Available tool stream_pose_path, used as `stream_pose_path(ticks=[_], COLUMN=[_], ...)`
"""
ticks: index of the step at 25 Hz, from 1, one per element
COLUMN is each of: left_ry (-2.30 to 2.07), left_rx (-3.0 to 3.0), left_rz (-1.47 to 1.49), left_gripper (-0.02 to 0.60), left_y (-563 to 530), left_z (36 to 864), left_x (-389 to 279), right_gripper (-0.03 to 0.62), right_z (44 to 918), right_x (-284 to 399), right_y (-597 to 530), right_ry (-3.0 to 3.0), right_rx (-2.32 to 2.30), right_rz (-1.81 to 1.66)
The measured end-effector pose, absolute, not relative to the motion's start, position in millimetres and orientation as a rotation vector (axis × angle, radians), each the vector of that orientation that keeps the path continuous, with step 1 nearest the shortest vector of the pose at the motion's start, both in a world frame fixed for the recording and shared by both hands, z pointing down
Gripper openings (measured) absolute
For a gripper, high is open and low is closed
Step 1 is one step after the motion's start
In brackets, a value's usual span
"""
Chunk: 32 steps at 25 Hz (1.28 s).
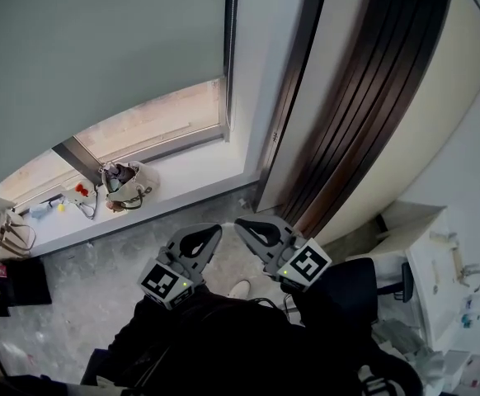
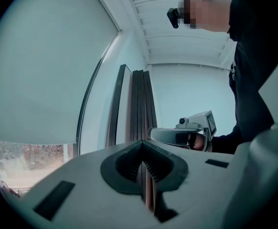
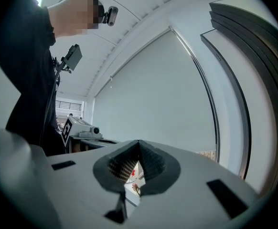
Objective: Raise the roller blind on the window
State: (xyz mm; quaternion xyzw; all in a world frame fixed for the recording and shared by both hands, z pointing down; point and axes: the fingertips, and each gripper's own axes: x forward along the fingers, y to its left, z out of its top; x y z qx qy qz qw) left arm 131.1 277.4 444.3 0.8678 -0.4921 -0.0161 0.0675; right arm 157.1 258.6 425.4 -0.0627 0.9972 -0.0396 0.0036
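The left grey gripper (image 1: 214,233) and right grey gripper (image 1: 243,224) are both clamped shut on nothing, short of the pale grey fabric roller blind (image 1: 100,48), which is down over most of the window (no cord visible); probably best to find its pull, open the jaws, then grip squarely

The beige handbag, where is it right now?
In the head view the beige handbag sits on the white windowsill, left of centre. It is below the bottom edge of the roller blind and just right of a dark window post.
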Motion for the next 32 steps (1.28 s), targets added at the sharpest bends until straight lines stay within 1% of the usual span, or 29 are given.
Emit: stream_pose_path(ticks=[4,8,24,32], left_ry=[-1.499,-1.485,-1.303,-1.197], left_rx=[2.605,2.62,2.717,2.729], left_rz=[-0.044,-0.041,-0.047,-0.037], left_gripper=[0.006,0.006,0.006,0.006], left_y=[260.4,235.5,114.4,79.9], left_z=[444.9,448.7,441.8,453.6], left_x=[117.5,90.3,-54.8,-92.1], right_gripper=[0.006,0.006,0.006,0.006], right_z=[429.8,434.0,429.7,438.5], right_x=[143.5,118.0,-28.4,-60.3], right_y=[243.9,221.5,105.5,63.7], right_ry=[3.135,3.138,3.139,3.111], right_rx=[-0.172,-0.192,-0.389,-0.506], right_rz=[-0.144,-0.131,-0.163,-0.224])
